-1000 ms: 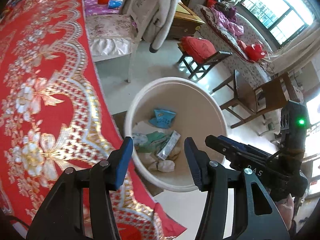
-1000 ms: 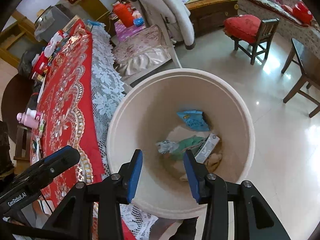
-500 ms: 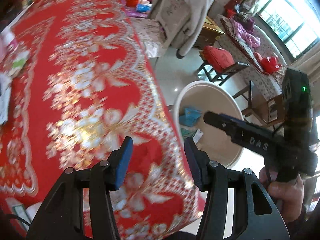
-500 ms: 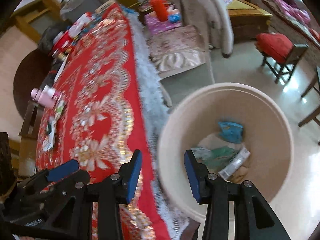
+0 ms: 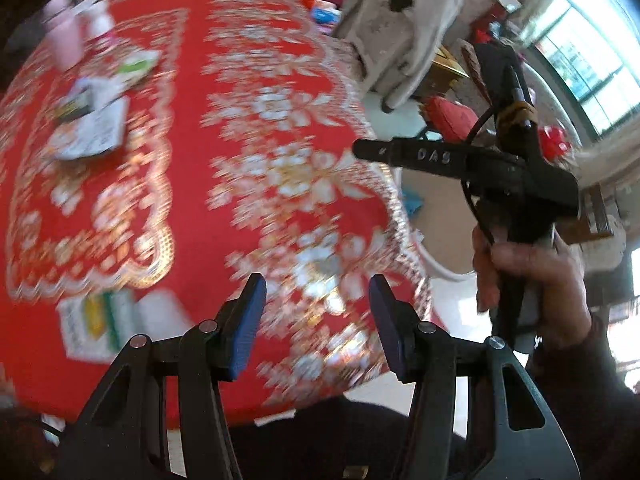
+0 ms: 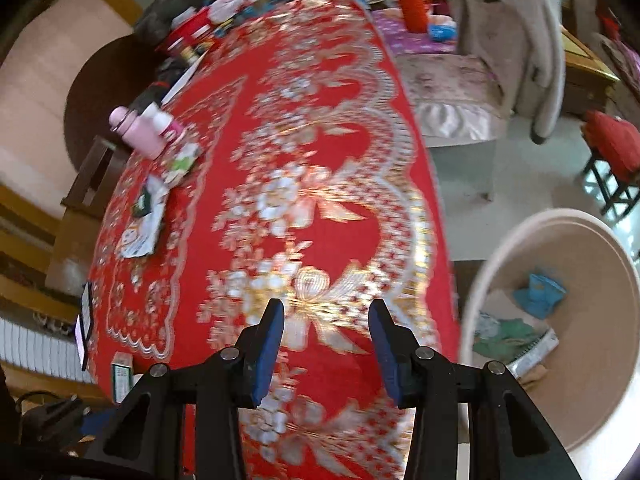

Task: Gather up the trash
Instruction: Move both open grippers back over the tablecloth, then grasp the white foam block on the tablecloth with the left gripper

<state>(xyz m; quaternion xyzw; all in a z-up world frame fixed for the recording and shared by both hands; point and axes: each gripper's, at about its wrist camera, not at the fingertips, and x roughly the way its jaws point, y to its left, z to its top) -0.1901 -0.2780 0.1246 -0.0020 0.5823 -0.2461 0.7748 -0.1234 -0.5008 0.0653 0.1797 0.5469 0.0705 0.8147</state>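
My left gripper (image 5: 317, 320) hangs open above the red floral tablecloth (image 5: 240, 140), nothing between its blue pads. The right gripper (image 6: 326, 344) is open too, empty, over the same cloth (image 6: 320, 152). In the left wrist view a hand (image 5: 520, 280) holds the right gripper's black finger (image 5: 404, 154) out over the table edge. Trash lies at the table's left: a white paper packet (image 5: 92, 128) (image 6: 140, 232), a green-white wrapper (image 5: 136, 66) (image 6: 182, 162) and a small box (image 5: 96, 324) (image 6: 120, 374). The cream bin (image 6: 560, 216) (image 5: 440, 220) stands on the floor to the right, holding wrappers.
A pink bottle (image 6: 136, 132) stands near the wrappers. A phone (image 6: 84, 320) lies at the table's left edge. Clutter (image 6: 224, 12) fills the far end. A chair with a white coat (image 6: 532, 40), a red stool (image 6: 612, 144) and an orange flask (image 6: 412, 4) stand beyond.
Both grippers have swung from above the bin to above the red tablecloth. The bin has slid to the right edge of both views. Neither pair of jaws has changed its width.
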